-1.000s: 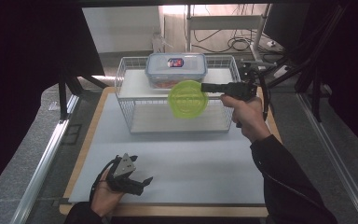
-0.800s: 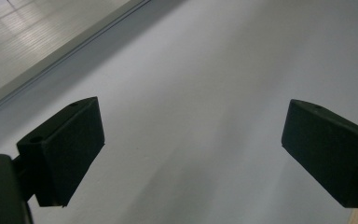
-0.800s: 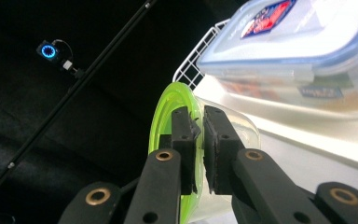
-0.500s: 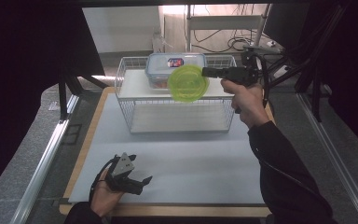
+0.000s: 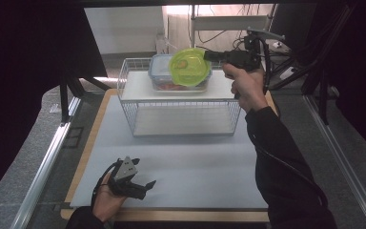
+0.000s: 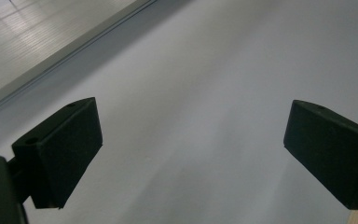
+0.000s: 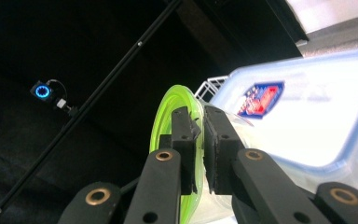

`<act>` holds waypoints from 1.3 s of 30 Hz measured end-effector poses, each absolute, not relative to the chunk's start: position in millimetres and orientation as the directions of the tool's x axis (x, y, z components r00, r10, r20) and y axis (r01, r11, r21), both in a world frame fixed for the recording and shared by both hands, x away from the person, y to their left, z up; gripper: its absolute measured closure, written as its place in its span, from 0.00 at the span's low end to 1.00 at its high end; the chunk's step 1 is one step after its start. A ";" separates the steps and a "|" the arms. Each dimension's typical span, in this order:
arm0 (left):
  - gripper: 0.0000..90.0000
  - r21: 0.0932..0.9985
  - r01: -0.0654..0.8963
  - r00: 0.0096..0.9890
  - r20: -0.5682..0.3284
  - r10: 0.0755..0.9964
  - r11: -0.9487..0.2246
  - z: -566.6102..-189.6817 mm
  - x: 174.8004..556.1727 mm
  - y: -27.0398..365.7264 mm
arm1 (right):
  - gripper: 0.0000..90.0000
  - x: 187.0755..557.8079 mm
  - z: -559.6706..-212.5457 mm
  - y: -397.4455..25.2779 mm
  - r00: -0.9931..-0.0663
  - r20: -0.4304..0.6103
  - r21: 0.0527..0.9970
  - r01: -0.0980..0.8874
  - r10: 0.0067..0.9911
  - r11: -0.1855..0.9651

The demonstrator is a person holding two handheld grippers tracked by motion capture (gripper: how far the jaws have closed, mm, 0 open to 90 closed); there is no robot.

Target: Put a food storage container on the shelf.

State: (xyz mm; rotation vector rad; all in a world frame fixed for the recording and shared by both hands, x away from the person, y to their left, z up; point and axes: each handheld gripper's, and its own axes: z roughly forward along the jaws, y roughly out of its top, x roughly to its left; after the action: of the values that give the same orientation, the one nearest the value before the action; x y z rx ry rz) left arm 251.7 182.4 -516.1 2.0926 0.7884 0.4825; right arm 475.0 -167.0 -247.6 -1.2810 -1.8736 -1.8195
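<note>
Right fingers (image 7: 188, 140) pinching green bowl (image 5: 188, 67) rim above lidded box (image 5: 158, 71); left fingers (image 6: 60, 154) spread, idle on desk (image 5: 200, 167); I judge placing next, needs level lowering

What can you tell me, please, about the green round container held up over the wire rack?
The green round container is translucent lime plastic, with a round rim and something orange dimly visible through it. It is tilted, its broad face toward the high camera, in front of the blue-lidded box on the wire rack. The right gripper holds it by the edge, jaws shut on its rim. Whether it touches the box cannot be told.
</note>
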 end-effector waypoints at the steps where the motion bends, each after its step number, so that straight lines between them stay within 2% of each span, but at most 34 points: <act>1: 0.05 0.810 0.363 0.731 0.059 0.680 -0.460 -516.1 251.7 182.4 | 0.93 476.4 -246.3 -165.5 -0.591 0.691 0.695 0.702 0.417 -0.157; 17: 0.05 0.812 0.361 0.739 0.051 0.671 -0.459 -516.2 251.1 182.0 | 0.93 516.7 -245.2 -132.3 -0.537 0.692 0.694 0.678 0.483 -0.240; 21: 0.05 0.812 0.359 0.743 0.050 0.668 -0.460 -516.2 251.0 181.7 | 0.97 525.5 -247.1 -128.4 -0.533 0.731 0.669 0.682 0.427 -0.295; 34: 0.05 0.809 0.357 0.749 0.052 0.660 -0.468 -516.6 250.7 180.7 | 0.90 532.1 -248.4 -134.4 -0.494 0.653 0.725 0.628 0.574 -0.284; 39: 0.05 0.808 0.355 0.751 0.053 0.658 -0.470 -516.8 250.7 180.3 | 0.88 534.8 -254.7 -140.6 -0.476 0.643 0.727 0.625 0.600 -0.283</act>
State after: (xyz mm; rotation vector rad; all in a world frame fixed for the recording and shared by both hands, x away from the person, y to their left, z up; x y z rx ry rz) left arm 250.7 180.3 -516.8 2.1032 0.7581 0.4563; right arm 534.8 -140.6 -254.7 -1.5977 -1.8687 -1.9229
